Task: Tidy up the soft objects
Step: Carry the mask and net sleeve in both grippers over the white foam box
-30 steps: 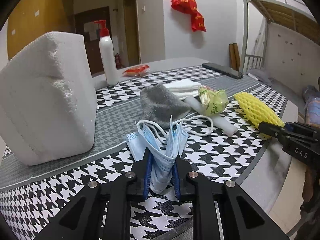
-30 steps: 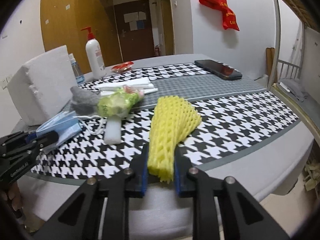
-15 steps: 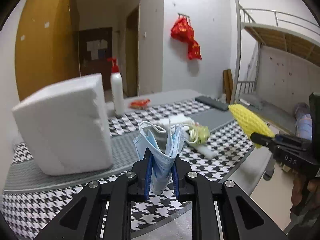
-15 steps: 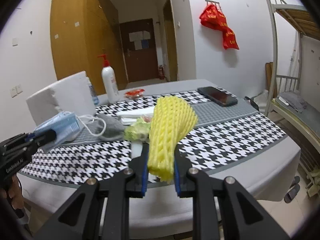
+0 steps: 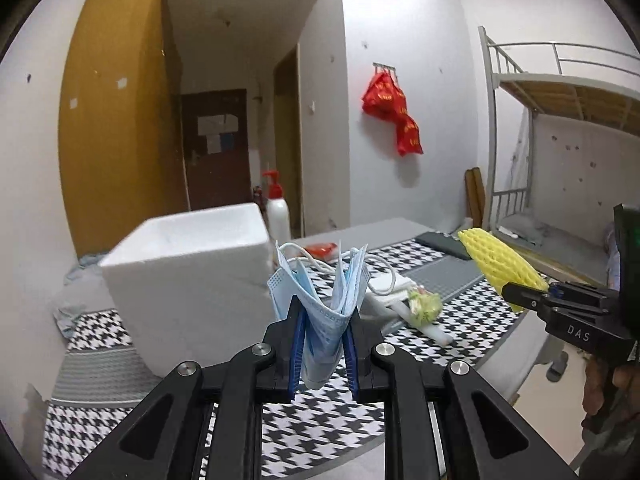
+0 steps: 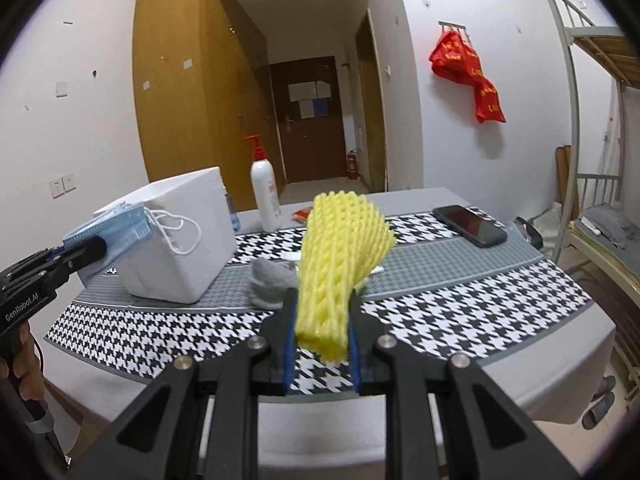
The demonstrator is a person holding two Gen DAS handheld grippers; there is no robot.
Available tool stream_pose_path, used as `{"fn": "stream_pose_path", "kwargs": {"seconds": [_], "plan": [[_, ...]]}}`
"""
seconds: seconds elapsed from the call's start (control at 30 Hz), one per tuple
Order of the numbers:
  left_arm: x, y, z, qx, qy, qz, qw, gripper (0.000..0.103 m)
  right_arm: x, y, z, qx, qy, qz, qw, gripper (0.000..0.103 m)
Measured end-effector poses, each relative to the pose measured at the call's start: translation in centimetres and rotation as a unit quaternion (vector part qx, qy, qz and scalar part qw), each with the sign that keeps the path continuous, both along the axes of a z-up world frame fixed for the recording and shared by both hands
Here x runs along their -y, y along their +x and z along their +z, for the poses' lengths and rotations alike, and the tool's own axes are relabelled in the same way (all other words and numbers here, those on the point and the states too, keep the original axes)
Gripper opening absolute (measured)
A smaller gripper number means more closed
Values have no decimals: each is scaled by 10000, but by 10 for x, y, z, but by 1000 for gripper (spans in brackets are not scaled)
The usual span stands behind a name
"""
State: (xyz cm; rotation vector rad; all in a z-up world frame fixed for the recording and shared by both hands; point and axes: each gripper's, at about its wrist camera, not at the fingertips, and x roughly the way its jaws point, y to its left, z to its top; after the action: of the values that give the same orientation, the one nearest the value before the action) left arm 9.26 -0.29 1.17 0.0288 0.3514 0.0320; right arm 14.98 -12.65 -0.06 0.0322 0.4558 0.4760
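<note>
Left wrist view: left gripper pinches blue masks aloft; right gripper clamps yellow foam net.

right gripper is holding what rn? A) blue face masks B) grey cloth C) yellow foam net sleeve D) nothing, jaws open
C: the right gripper is shut on the yellow foam net sleeve, lifted off the table; the blue face masks are in the left gripper, and the grey cloth lies on the table.

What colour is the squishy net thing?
Yellow. The foam net shows best in the right wrist view, pinched in the right gripper.
</note>
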Motion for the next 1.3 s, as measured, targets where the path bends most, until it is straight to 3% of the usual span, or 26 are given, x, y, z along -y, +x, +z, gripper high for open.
{"fn": "stream_pose_path", "kwargs": {"seconds": [0.57, 1.3], "plan": [[-54, -19, 23, 242, 85, 740, 9969, 19, -63, 10, 28, 286, 16, 755, 9967, 25], [-124, -35, 44, 381, 12, 1697, 9848, 19, -146, 36, 67, 440, -25, 1656, 9852, 25]]}}
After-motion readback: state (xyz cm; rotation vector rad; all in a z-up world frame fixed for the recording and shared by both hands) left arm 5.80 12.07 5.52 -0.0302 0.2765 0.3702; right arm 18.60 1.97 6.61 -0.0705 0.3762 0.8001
